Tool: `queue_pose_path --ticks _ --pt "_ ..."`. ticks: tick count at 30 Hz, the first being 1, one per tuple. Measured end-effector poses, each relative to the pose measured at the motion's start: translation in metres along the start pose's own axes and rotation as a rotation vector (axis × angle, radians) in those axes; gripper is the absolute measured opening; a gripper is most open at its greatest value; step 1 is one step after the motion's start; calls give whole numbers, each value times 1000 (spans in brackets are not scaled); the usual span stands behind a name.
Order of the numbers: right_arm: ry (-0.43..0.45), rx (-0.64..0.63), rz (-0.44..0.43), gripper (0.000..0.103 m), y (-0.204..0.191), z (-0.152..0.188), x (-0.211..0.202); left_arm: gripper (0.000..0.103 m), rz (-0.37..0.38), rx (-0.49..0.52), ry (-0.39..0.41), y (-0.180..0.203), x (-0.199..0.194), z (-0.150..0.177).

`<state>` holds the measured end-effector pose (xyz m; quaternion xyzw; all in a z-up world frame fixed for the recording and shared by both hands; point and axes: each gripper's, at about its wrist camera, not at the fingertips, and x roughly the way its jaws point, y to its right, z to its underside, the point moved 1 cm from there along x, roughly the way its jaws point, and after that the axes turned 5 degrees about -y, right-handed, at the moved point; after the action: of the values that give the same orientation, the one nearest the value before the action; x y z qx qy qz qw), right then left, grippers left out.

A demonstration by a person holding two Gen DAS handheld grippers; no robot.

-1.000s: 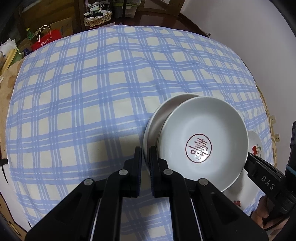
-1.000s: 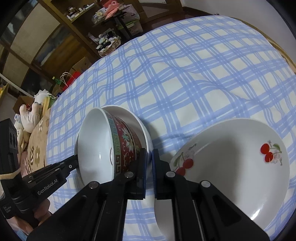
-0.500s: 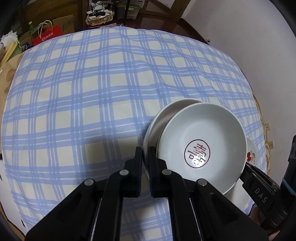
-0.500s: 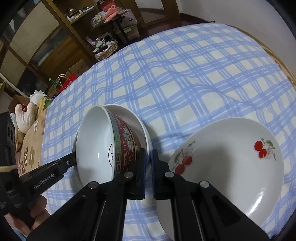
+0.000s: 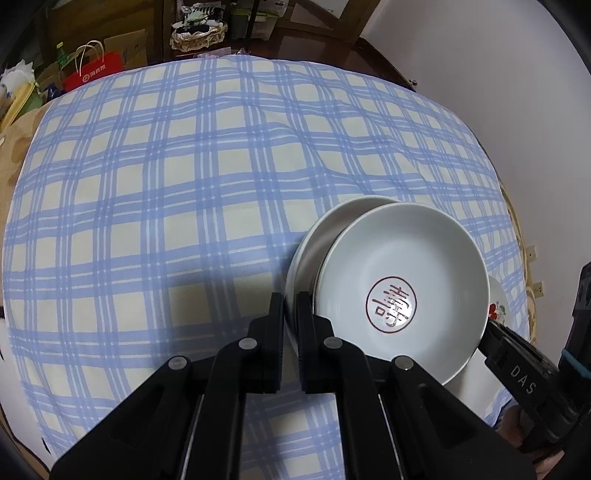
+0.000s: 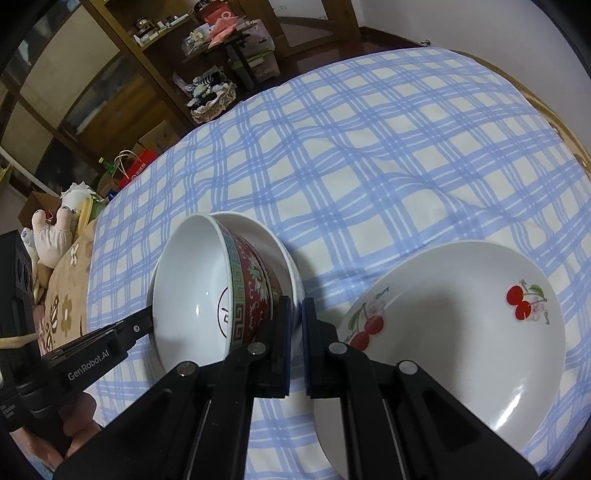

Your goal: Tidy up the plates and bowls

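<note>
A bowl [image 5: 406,280], white inside with a red seal mark and red-patterned outside [image 6: 255,295], leans inside a plain white deep plate [image 5: 314,236] [image 6: 258,229]. My left gripper [image 5: 290,306] is shut on that plate's near rim. In the right wrist view it [image 6: 149,321] reaches the stack from the left. My right gripper [image 6: 295,314] is shut on the white rim on the opposite side. In the left wrist view it [image 5: 489,332] meets the stack at the right. A cherry-print plate [image 6: 461,332] lies flat on the blue-checked cloth just right of the stack. Only its edge [image 5: 496,306] shows in the left wrist view.
The blue-checked tablecloth [image 5: 184,184] stretches away beyond the dishes. Past the far edge stand a wicker basket [image 5: 199,33], a red paper bag [image 5: 96,70] and dark wooden shelves [image 6: 110,74]. A plush toy [image 6: 55,232] lies off the left side. A white wall [image 5: 480,55] is at the right.
Both grippers stay shut on the stack. In the left wrist view the bowl now covers more of the cherry plate. Otherwise the dishes have hardly shifted.
</note>
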<state>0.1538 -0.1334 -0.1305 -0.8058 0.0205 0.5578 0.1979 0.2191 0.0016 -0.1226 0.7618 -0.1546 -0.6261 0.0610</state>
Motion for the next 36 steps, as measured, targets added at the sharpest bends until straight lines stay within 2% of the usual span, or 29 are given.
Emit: queue_pose_path --ticks 10,15,18,22,28,33,36 --pt "11 -56 31 6 -3 -1 -1 4 -30 33 14 7 -3 3" --pt "3 -68 34 6 -3 0 -1 3 -25 70 50 9 -11 3" --pt "3 -83 49 6 -5 2 -1 3 -7 50 36 3 -9 1" --pt "-12 -70 38 6 -3 2 1 3 -44 86 34 10 -8 3" --pt "-46 -72 25 7 0 -1 3 4 -25 60 -8 6 1 0" --pt "-57 -108 28 10 -3 -1 4 4 -78 80 -11 10 7 1" --pt "-77 -66 2 10 2 -3 6 4 -51 59 -20 9 8 0"
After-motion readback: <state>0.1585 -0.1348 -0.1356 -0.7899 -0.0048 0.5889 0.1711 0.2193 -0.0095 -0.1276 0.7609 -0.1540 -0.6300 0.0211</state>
